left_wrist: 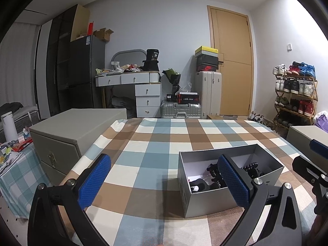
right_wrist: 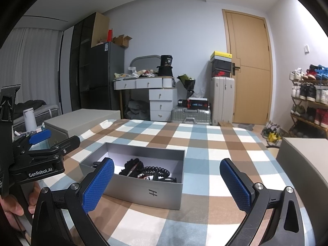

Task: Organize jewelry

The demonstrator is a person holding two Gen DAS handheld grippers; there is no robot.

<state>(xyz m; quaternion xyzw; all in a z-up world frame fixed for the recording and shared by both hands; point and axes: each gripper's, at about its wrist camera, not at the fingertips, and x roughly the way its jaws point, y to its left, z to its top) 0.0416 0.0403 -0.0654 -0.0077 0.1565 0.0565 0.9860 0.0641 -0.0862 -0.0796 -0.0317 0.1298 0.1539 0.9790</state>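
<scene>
An open grey box [left_wrist: 207, 196] [right_wrist: 143, 192] sits on the checked tablecloth [left_wrist: 155, 143] [right_wrist: 205, 143]. Inside lie dark beaded jewelry pieces [right_wrist: 147, 171] [left_wrist: 251, 167], with some red and white among them. My left gripper [left_wrist: 164, 182] is open and empty above the cloth, its right finger in front of the box. It also shows in the right wrist view [right_wrist: 44, 143] at the left, held by a hand. My right gripper [right_wrist: 167, 181] is open and empty, just in front of the box's right half. Part of it shows in the left wrist view [left_wrist: 307, 164] at the right edge.
A grey storage box [left_wrist: 73, 135] [right_wrist: 82, 123] stands off the table's left side, another [right_wrist: 307, 164] at the right. A side table with a white bottle [left_wrist: 9, 126] is further left. Beyond are a dresser [left_wrist: 147, 94], suitcases, a door and a shoe rack [left_wrist: 295, 94].
</scene>
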